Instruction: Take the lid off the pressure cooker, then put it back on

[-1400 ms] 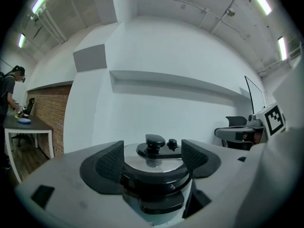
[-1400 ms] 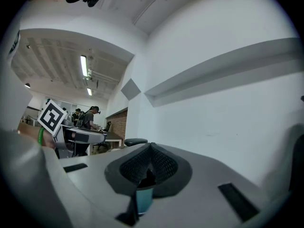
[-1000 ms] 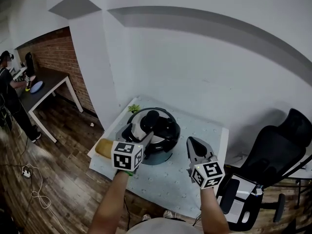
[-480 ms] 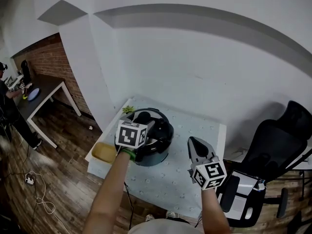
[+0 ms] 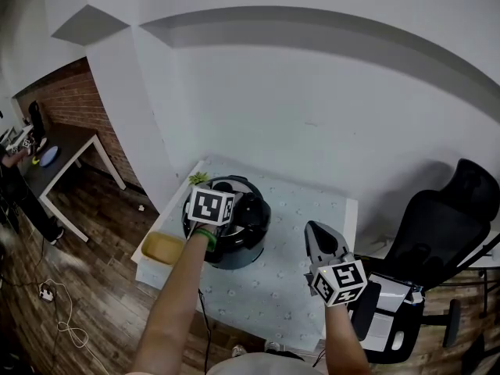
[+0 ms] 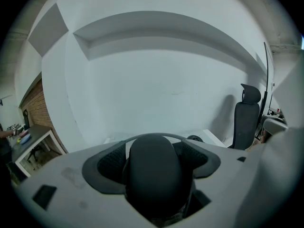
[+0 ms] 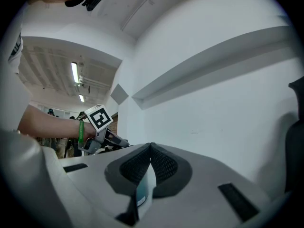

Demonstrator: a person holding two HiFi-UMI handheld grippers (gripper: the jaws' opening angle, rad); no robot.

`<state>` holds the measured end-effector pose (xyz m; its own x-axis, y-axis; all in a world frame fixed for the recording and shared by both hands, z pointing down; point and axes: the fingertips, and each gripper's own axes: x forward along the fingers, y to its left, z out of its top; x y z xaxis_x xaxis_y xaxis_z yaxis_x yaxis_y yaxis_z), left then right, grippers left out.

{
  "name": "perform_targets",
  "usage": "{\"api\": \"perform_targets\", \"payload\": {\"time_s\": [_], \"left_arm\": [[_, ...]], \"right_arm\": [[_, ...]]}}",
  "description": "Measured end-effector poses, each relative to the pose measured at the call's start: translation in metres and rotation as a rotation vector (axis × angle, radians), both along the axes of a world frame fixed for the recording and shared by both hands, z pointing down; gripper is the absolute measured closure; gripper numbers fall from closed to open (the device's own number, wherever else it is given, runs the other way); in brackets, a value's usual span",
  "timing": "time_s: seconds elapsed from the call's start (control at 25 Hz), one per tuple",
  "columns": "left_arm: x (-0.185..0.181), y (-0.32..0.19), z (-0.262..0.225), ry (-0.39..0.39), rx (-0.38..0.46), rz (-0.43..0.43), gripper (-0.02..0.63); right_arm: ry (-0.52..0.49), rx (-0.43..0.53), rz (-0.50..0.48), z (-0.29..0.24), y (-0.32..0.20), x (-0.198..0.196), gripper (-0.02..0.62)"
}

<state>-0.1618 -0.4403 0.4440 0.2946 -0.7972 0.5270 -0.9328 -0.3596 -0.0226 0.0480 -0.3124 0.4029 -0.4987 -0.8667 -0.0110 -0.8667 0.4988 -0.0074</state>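
Observation:
A black pressure cooker [image 5: 248, 233] stands on the white table [image 5: 312, 209], its lid [image 5: 251, 201] resting on top. My left gripper [image 5: 228, 211] reaches over the lid from the left, its marker cube hiding the knob in the head view. In the left gripper view, the left gripper [image 6: 154, 151] is shut on the lid's rounded black handle [image 6: 154, 177], a pad pressed on each side. My right gripper [image 5: 316, 239] hovers right of the cooker, apart from it. In its own view the right gripper [image 7: 151, 161] is shut with its pads meeting and nothing between them.
A yellow block [image 5: 162, 247] lies at the table's left edge and a small green plant [image 5: 194, 179] sits at its far left corner. A black office chair [image 5: 437, 241] stands to the right. A dark desk [image 5: 66, 143] stands far left by the brick wall.
My left gripper has moved from in front of the cooker up onto the lid and shut on its handle. The right gripper has barely moved.

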Motion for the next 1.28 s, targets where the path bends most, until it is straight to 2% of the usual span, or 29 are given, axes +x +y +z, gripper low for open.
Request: {"api": "perform_targets", "payload": {"time_s": [0.36, 0.48, 1.08, 1.28], "left_arm": [[0.0, -0.004, 0.008, -0.012, -0.022, -0.002, 0.262], [0.001, -0.004, 0.008, -0.027, -0.017, 0.0, 0.284], [-0.002, -0.003, 0.007, -0.039, -0.026, -0.04, 0.301], [-0.001, -0.002, 0.006, -0.039, -0.025, -0.003, 0.302]], "right_arm": [[-0.005, -0.01, 0.015, 0.003, -0.005, 0.008, 0.595], [-0.003, -0.014, 0.01, 0.004, -0.007, 0.005, 0.595], [-0.004, -0.021, 0.017, 0.005, -0.005, 0.011, 0.595], [-0.004, -0.024, 0.003, 0.006, -0.008, 0.012, 0.595]]}}
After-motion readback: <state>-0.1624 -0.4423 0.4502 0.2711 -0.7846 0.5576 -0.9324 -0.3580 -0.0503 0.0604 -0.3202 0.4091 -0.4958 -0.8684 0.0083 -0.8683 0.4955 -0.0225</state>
